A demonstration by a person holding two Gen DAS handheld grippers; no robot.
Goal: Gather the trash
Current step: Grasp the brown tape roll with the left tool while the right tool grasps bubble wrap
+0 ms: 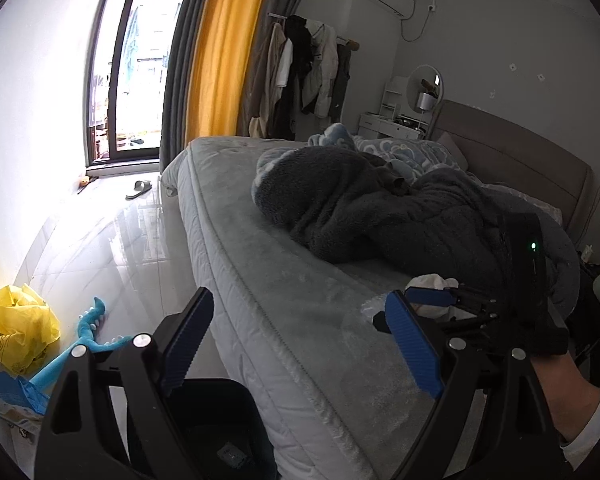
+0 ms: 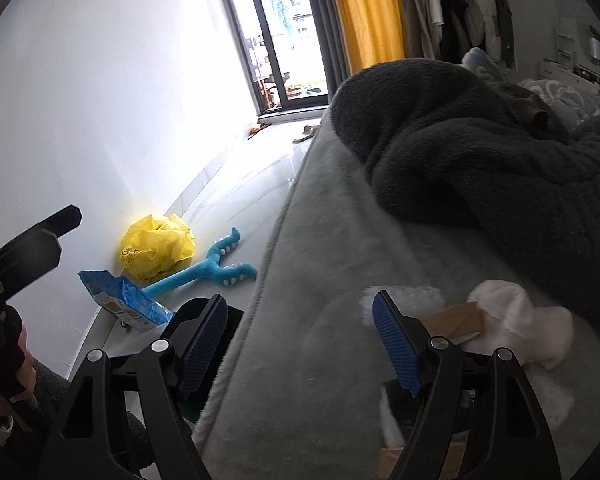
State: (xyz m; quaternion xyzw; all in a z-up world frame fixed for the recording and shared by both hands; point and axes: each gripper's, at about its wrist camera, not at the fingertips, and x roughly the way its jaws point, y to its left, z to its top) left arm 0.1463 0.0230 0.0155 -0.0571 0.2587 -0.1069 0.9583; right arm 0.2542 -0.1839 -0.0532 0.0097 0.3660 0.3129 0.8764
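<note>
Both grippers (image 1: 300, 344) (image 2: 300, 344) gape empty, so I'd come down squarely over the white wad (image 2: 520, 320), lower right.

From my seat, the blue packet (image 1: 4, 396) runs off the left edge of the left wrist view, and the dark bin (image 1: 216, 428) below is mostly hidden behind the jaws' linkage. In the right wrist view the white wad (image 2: 520, 320) and the clear wrapper (image 2: 404, 296) are smeared; the brown piece (image 2: 456, 316) between them is perhaps cardboard. Items on the far dresser (image 1: 392, 126) are too small to make out.
</note>
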